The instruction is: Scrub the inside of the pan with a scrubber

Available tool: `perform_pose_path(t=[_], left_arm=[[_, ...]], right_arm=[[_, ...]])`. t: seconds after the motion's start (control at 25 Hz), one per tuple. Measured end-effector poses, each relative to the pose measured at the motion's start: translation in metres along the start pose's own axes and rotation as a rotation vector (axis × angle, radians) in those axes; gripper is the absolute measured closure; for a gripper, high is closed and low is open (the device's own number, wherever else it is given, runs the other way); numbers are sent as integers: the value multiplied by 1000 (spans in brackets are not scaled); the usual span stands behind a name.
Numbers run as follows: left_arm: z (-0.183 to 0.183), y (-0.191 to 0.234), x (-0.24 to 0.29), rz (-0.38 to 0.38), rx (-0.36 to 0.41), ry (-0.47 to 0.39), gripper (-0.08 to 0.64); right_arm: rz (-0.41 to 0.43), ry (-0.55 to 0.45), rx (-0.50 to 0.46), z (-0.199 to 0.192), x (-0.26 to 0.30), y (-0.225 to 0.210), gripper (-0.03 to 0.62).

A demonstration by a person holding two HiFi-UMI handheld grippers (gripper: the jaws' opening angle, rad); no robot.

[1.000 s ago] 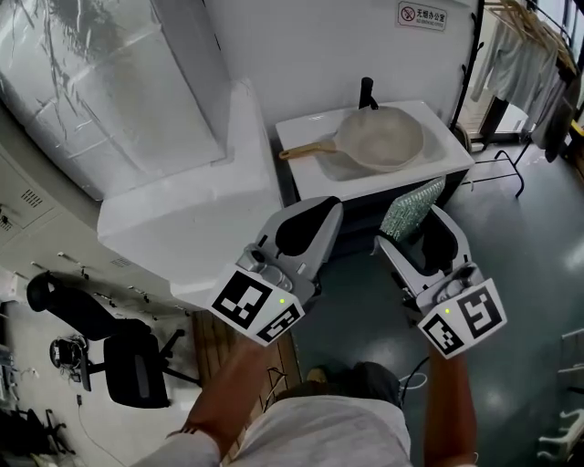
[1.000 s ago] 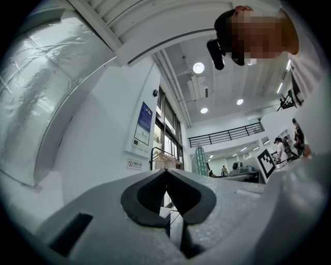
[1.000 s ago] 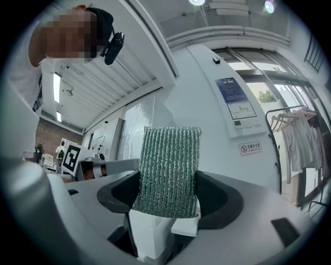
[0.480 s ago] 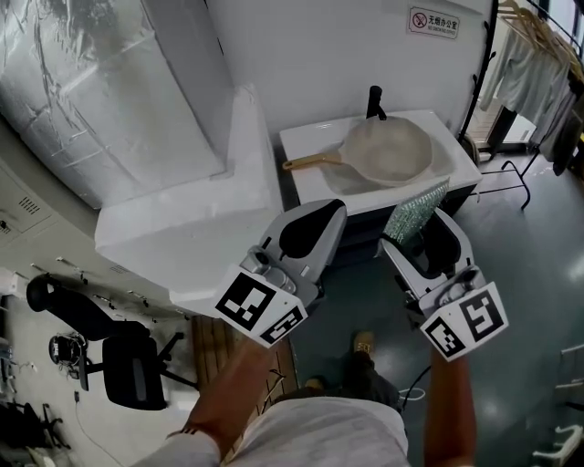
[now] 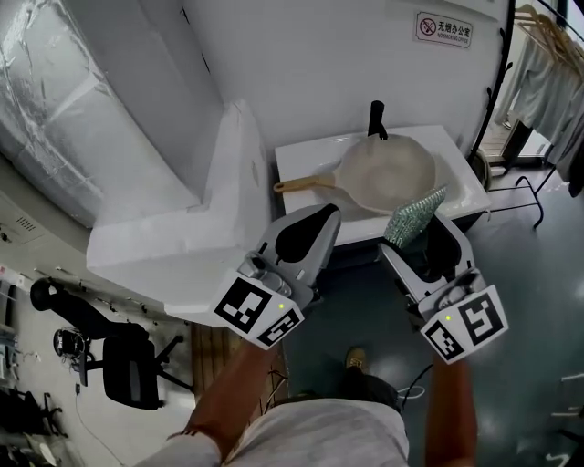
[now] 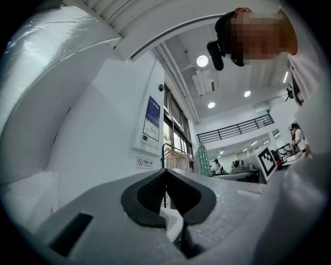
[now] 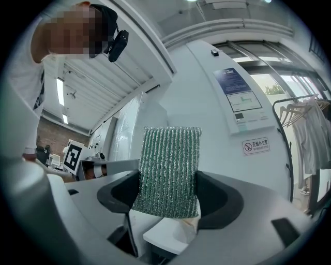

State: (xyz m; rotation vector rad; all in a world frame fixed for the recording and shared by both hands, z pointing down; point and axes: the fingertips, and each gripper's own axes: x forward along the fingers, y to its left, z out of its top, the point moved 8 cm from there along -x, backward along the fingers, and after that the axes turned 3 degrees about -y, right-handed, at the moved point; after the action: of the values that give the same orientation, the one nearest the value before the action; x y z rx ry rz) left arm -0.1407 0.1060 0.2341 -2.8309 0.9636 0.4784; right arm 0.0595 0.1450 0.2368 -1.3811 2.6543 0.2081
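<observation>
The pan (image 5: pixel 388 173) lies in the sink (image 5: pixel 297 157), its handle toward the foam block (image 5: pixel 182 237) at the left edge. The right gripper (image 5: pixel 422 239) clamps the scrubber (image 5: pixel 412 215); the left gripper (image 5: pixel 315 223) is closed, empty. Both hang short of the sink's front edge, over open floor (image 5: pixel 511 301)

Head cam looks steeply down from above: left tongs (image 5: pixel 326 215) and right tongs (image 5: pixel 418 235) sit close, mid-frame, with the counter (image 5: pixel 301 157) farther off above them. Each gripper cam rides right behind its own tongs, angled slightly upward. All three catch the wall sign (image 5: pixel 445 27); the scrubber (image 5: pixel 412 214) shows in two.
</observation>
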Motion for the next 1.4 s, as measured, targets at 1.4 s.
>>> perform_pose_path(t=[1.4], left_arm=[[-75,66,142,130,31,68,545]], right_arm=[[76,62,18,-40,79,-170,253]])
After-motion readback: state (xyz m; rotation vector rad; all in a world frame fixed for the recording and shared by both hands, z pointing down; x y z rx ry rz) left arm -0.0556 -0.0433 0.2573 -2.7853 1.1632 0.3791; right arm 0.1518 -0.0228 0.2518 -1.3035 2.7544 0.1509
